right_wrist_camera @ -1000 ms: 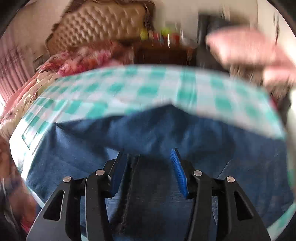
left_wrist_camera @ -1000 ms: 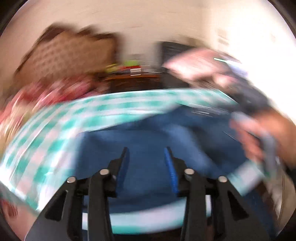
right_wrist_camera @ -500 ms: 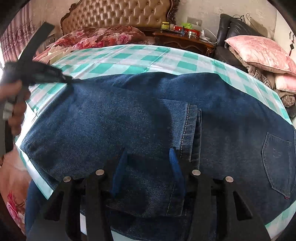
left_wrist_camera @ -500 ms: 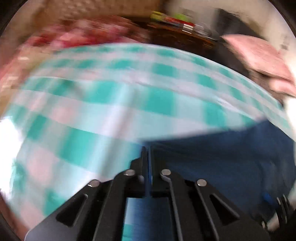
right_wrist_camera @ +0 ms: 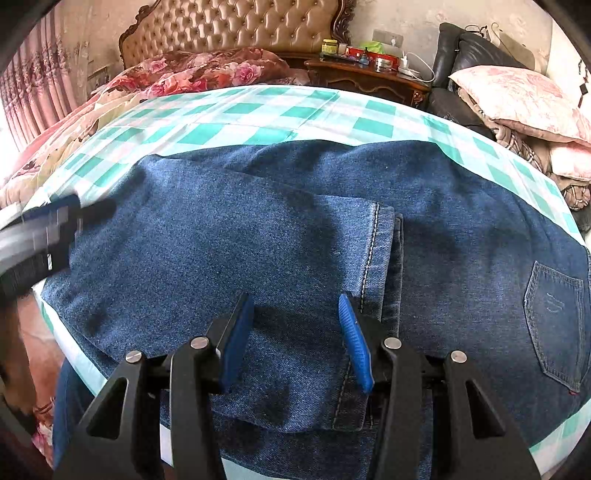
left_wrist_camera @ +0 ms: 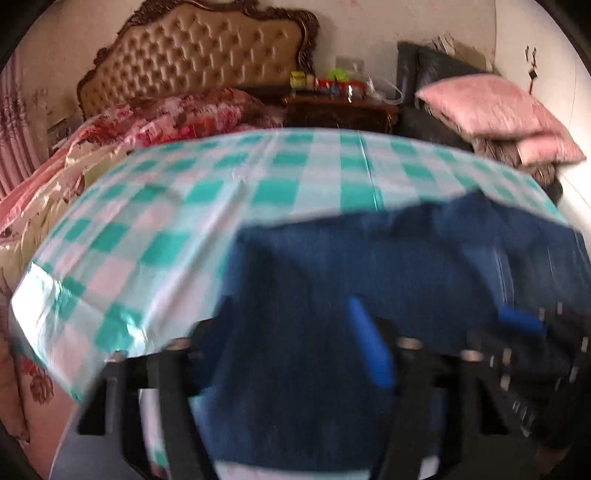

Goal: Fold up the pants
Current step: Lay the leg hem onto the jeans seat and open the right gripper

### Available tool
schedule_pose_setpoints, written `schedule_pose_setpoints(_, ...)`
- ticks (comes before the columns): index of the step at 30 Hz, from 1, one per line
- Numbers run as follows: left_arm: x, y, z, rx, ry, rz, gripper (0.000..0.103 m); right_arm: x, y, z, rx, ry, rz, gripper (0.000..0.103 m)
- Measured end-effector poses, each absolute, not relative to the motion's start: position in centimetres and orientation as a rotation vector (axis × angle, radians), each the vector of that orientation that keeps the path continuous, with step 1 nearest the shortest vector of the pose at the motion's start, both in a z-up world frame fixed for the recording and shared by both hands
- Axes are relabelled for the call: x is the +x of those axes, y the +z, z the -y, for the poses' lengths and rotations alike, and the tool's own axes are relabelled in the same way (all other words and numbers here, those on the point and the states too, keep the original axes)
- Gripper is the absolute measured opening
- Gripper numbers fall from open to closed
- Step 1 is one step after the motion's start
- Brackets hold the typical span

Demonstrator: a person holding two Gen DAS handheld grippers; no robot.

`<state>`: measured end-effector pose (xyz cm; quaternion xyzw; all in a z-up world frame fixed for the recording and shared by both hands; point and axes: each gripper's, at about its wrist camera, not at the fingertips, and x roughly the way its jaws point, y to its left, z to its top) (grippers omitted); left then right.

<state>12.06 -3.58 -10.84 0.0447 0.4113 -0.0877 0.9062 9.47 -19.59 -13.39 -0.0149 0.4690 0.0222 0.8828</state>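
Blue denim pants (right_wrist_camera: 295, 229) lie folded across the green-and-white checked tablecloth (right_wrist_camera: 258, 110), leg hems doubled over near the middle, a back pocket at the far right. My right gripper (right_wrist_camera: 295, 325) is open and empty, just above the folded leg near its hem. My left gripper (left_wrist_camera: 291, 332) is open, blurred by motion, over the left end of the pants (left_wrist_camera: 369, 266). The left gripper also shows in the right wrist view (right_wrist_camera: 55, 221) at the pants' left edge. The right gripper shows blurred in the left wrist view (left_wrist_camera: 524, 325).
A bed with a tufted headboard (right_wrist_camera: 236, 26) and floral bedding (right_wrist_camera: 207, 70) stands behind the table. A wooden nightstand (right_wrist_camera: 365, 77) with small bottles and pink pillows (right_wrist_camera: 517, 103) on a dark chair sit at the back right.
My left gripper was shut on the pants' edge half a second ago and is now open, drawn back over the left end. The right gripper stays open over the folded leg.
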Motion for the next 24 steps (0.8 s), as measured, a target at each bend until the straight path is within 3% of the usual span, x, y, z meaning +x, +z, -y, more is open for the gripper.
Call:
schedule_pose_setpoints(3, 10.8, -13.0, 2.7, 0.056, -0.201, -0.911, 0.037, 9.5, -13.4, 19.6, -0.029, 0.047, -0.977, 0.047)
schedule_pose_setpoints(8, 9.4, -14.2, 1.1, 0.066, -0.223, -0.856, 0.04, 9.6, -13.1, 20.0, -0.003, 0.075, -0.993, 0.049)
schedule_pose_setpoints(9, 9.2, -14.3, 1.3, 0.086, -0.238, -0.85, 0.044, 9.6, -12.8, 20.1, 0.009, 0.062, -0.996, 0.054)
schedule_pose_setpoints(10, 9.1, -14.5, 1.5, 0.112, -0.25, -0.842, 0.048, 9.5, -12.3, 20.1, 0.014, 0.044, -0.984, 0.066)
schedule_pose_setpoints(13, 8.8, -14.5, 1.3, 0.095, -0.256, -0.832, 0.049, 9.3, -9.5, 19.0, -0.032, 0.037, -0.868, 0.086)
schedule_pose_setpoints(16, 8.6, -13.8, 1.0, 0.046, -0.236, -0.829, 0.049, 10.8, -8.2, 17.2, -0.05, 0.019, -0.834, 0.095)
schedule_pose_setpoints(19, 7.5, -12.3, -0.3, -0.012, -0.204, -0.767, 0.048, 11.9, -9.0, 17.0, -0.048, 0.066, -0.85, 0.096)
schedule_pose_setpoints(20, 7.3, -12.1, -0.8, 0.003, -0.172, -0.765, 0.045, 12.1, -9.4, 17.3, -0.047, 0.061, -0.851, 0.096)
schedule_pose_setpoints(21, 7.1, -12.3, -1.3, 0.016, -0.17, -0.774, 0.026, 12.5, -10.0, 17.7, -0.045, 0.051, -0.87, 0.096)
schedule_pose_setpoints(22, 7.1, -12.6, -1.6, 0.015, -0.186, -0.788, 0.017, 12.8, -10.7, 17.9, -0.041, 0.051, -0.893, 0.096)
schedule_pose_setpoints(24, 6.8, -13.7, -2.5, 0.013, -0.207, -0.826, 0.016, 13.2, -12.6, 18.8, -0.033, 0.067, -0.959, 0.095)
